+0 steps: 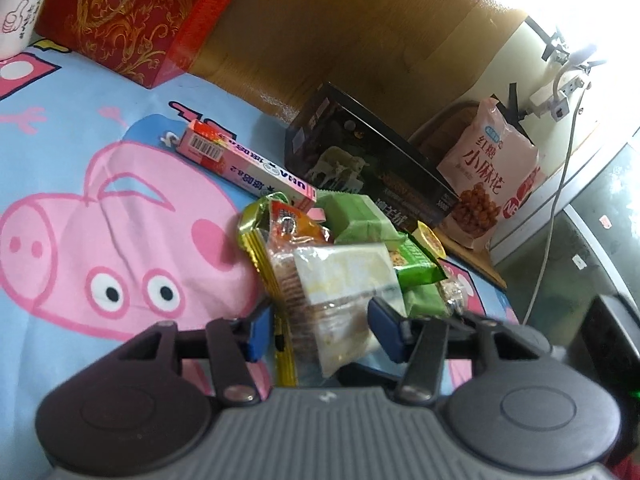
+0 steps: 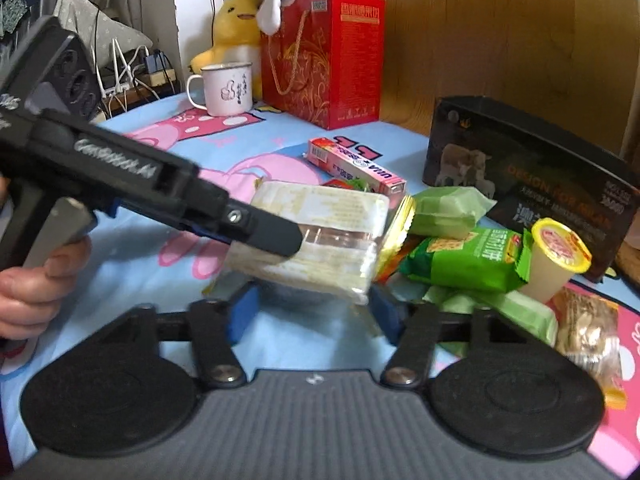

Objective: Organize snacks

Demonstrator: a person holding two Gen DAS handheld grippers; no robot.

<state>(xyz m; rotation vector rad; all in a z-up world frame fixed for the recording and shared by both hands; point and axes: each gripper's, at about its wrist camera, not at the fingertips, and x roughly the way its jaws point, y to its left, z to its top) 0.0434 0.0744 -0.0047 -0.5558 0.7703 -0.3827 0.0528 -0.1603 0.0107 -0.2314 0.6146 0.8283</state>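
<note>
Hand [image 2: 36,280] at far left, wrapped round the handle of the left tongs [image 1: 320,330]. Those tongs reach in from the left and are clamped on a clear pack [image 1: 340,280] of pale layered biscuits; the blue pads press on both of its sides. In the right wrist view the pack sits tilted, raised above the pig-print cloth [image 1: 80,120].

Right tongs [image 2: 316,312]: pads apart, one on each side of the pack's near lower edge. That edge is blurred, so I cannot tell whether they touch it.

Behind, left to right:
- white mug [image 2: 226,88], upright
- yellow plush [image 2: 236,24] behind the mug
- red gift bag [image 2: 324,60], upright, just right of the mug
- pink box [image 2: 356,168] lying flat, just behind the pack
- black box [image 2: 520,168] against the wooden panel

Snack heap lies right of the pack and touches it: a gold-edged wrapper [image 2: 400,224], green packets [image 2: 460,260], a jelly cup [image 2: 556,256] tipped on its side, and a nut bar [image 2: 588,320] at the far edge.

Pink bag [image 1: 488,176] stands upright past the black box, seen from the left wrist only.
</note>
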